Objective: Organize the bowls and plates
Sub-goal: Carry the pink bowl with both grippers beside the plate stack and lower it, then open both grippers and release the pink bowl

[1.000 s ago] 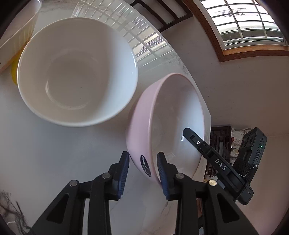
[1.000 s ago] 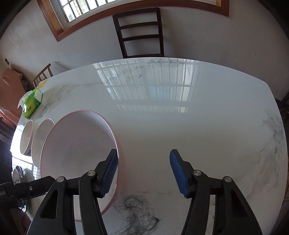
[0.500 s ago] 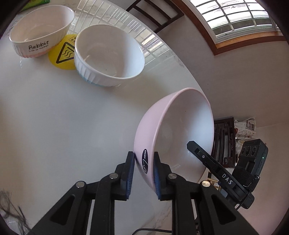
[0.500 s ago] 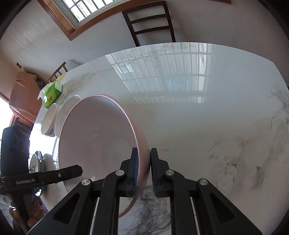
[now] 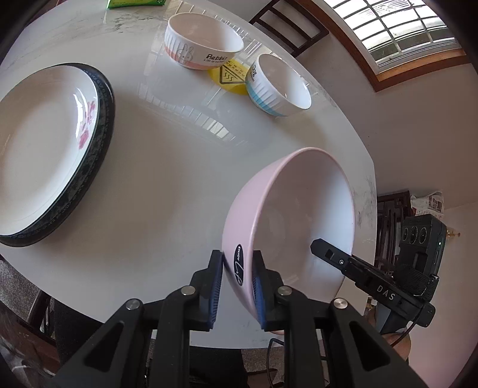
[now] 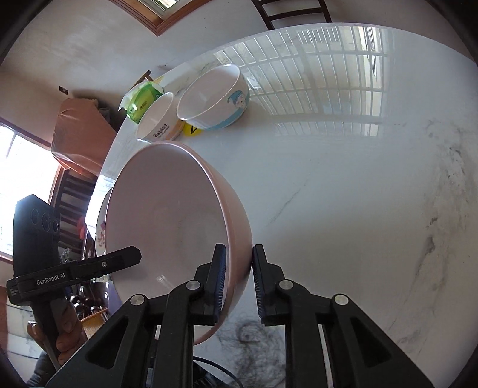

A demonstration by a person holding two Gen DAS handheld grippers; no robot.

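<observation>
A large pink bowl hangs tilted above the white marble table, held from two sides. My left gripper is shut on its near rim, by the dark oval label. On the opposite rim my right gripper is shut too, one pad inside the pink bowl and one outside. A white plate with pink flowers lies on a black-rimmed plate at the left. Farther back stand a Rabbit bowl and a blue-striped bowl.
A yellow coaster lies between the two small bowls. A green tissue pack sits at the table's far edge, with a dark chair behind. A tangle of dark hair lies near the front edge.
Both grippers closed on the pink bowl's rim and carried it away from the two small bowls, which now look much farther off. The stacked plates came into the left view.
</observation>
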